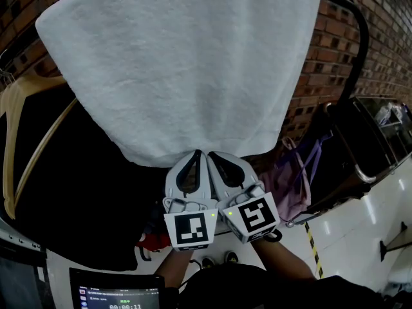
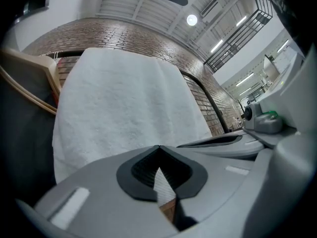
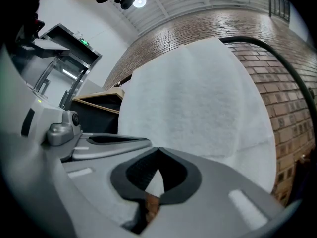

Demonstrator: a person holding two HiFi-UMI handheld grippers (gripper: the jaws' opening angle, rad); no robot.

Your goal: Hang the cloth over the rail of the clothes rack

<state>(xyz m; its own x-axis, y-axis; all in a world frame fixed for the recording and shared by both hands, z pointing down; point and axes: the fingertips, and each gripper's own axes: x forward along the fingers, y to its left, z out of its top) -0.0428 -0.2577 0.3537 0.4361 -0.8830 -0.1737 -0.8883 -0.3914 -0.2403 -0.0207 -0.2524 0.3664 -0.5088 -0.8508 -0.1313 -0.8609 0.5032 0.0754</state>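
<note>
Brick wall [image 1: 386, 18] backed the rack, and the white cloth [image 1: 187, 69] already lay draped over the black rail [image 1: 362, 37], hanging broad and flat. We judged the hanging all but done, with only a withdrawal or a last straightening left. We held the left gripper [image 1: 196, 153] and right gripper [image 1: 214, 154] side by side, roughly level, at the cloth's lower edge. Both pairs of jaws were pressed together, with nothing visibly clamped.

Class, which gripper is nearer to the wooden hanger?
Left. The left gripper is on the side of the wooden hanger, at the lower edge of the white towel. The right gripper sits close beside it, on the side away from the hanger.
</note>
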